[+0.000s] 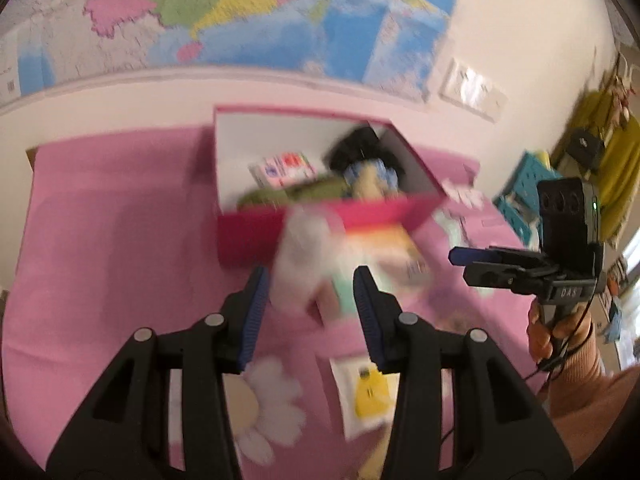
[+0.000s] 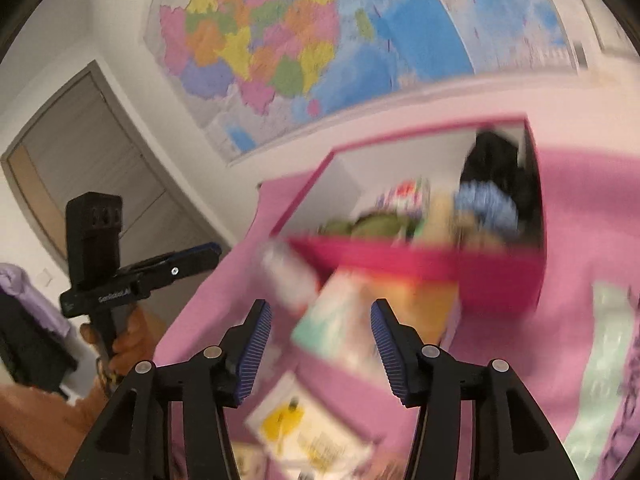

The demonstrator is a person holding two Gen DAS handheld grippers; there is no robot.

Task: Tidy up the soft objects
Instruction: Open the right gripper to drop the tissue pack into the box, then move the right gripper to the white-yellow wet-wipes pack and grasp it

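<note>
A red box [image 1: 256, 236] [image 2: 496, 280] stands open on the pink cloth and holds a black and blue soft thing [image 1: 360, 152] [image 2: 488, 200], a green item [image 1: 288, 194] [image 2: 372, 224] and a printed pack [image 1: 284, 170]. A white soft packet [image 1: 304, 264] [image 2: 288, 272] and a pastel packet [image 1: 384, 256] [image 2: 360, 320] lie blurred in front of the box. My left gripper [image 1: 310, 312] is open above the white packet, holding nothing. My right gripper [image 2: 322, 344] is open above the pastel packet, holding nothing. Each gripper shows in the other's view [image 1: 480, 260] [image 2: 192, 256].
A yellow-and-white packet [image 1: 368, 396] [image 2: 304, 428] and a white flower-shaped item [image 1: 264, 404] lie near on the pink cloth [image 1: 100, 260]. More packets [image 2: 600, 360] lie to the right. A wall map [image 1: 240, 8] hangs behind. A teal crate [image 1: 524, 184] stands right.
</note>
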